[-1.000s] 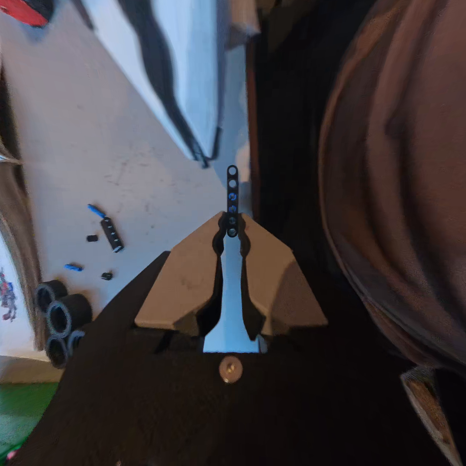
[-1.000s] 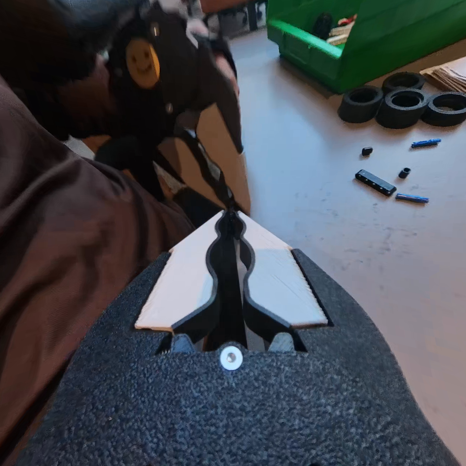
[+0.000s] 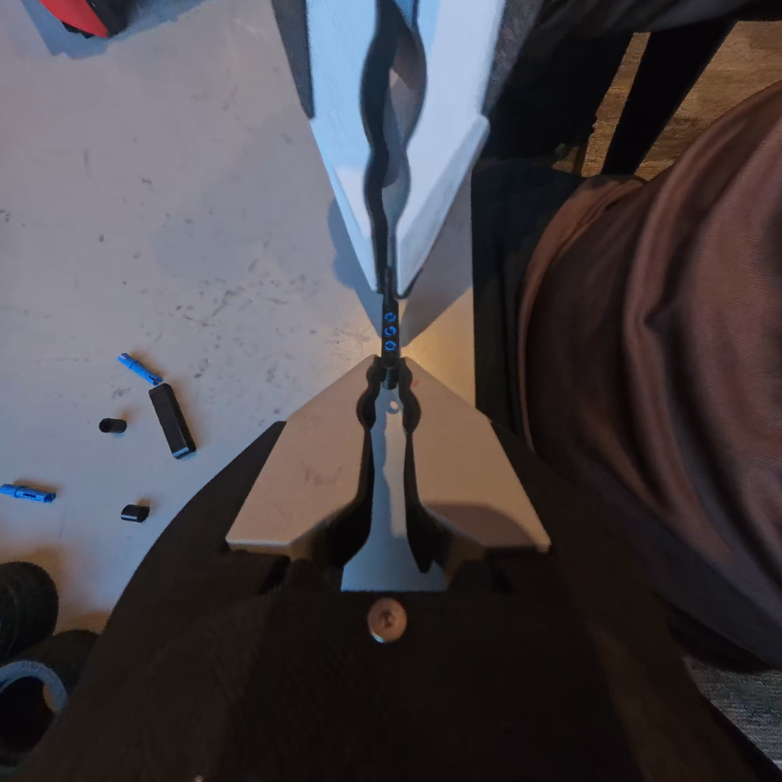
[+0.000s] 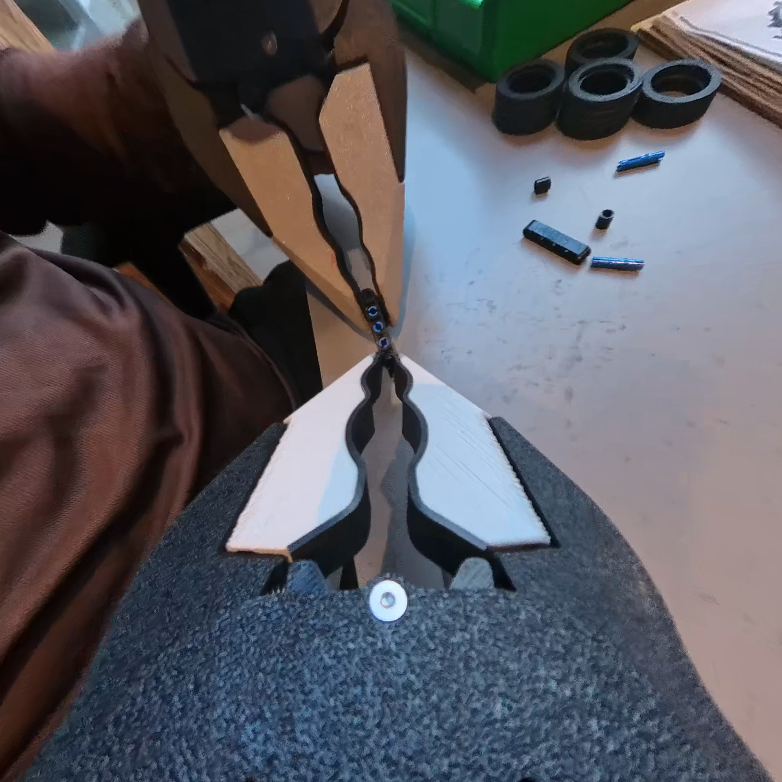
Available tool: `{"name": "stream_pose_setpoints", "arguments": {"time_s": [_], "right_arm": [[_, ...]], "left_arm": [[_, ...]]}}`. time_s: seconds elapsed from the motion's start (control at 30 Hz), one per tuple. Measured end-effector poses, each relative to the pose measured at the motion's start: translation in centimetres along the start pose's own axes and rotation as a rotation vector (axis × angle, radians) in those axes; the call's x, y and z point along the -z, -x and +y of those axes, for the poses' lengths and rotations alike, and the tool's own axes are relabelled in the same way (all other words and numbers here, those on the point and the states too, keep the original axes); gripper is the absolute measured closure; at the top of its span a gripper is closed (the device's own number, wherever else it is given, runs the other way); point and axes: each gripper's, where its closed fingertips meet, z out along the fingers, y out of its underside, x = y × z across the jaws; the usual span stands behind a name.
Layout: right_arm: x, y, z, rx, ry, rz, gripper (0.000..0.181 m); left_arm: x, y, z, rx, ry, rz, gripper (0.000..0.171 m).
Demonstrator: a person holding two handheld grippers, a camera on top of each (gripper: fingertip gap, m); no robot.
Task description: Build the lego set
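Left wrist view: the left gripper (image 3: 389, 372) clenches one end of a black beam (image 3: 389, 334) with blue pins; the right gripper (image 3: 387, 287), at 12 o'clock, pinches the other. A loose black beam (image 3: 172, 420) lies at 9 o'clock.

Right wrist view: the right gripper (image 4: 386, 364) clamps the beam (image 4: 378, 326); black tyres (image 4: 605, 84) sit at 1 o'clock on the table (image 4: 592, 402).

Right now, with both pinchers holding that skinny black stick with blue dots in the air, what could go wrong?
1. Both the left gripper and the right gripper pinch only the ends of the black beam. It might twist or slip out.
2. If it drops, it could knock into the loose blue pins and the short black beam on the table.
3. The blue pins in its holes might get pushed crooked.
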Motion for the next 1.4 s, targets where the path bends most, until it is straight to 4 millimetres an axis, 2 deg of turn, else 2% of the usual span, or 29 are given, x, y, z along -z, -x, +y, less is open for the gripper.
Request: {"name": "stream_pose_setpoints", "arguments": {"time_s": [0.17, 0.43, 1.23, 1.4], "right_arm": [[-0.7, -0.1, 0.4, 0.025, 0.035, 0.016, 0.176], [-0.5, -0.3, 0.3, 0.016, 0.031, 0.015, 0.176], [0.2, -1.5, 0.9, 0.203, 0.145, 0.115, 0.177], [0.1, -1.0, 0.9, 0.258, 0.172, 0.103, 0.177]], "left_arm": [[-0.6, 0.1, 0.5, 0.044, -0.034, 0.027, 0.167], [-1.9, 0.2, -0.4, 0.042, -0.085, 0.02, 0.167], [-2.2, 0.7, -0.7, -0.026, -0.088, 0.046, 0.167], [-2.3, 0.8, -0.7, -0.034, -0.088, 0.035, 0.166]]}}
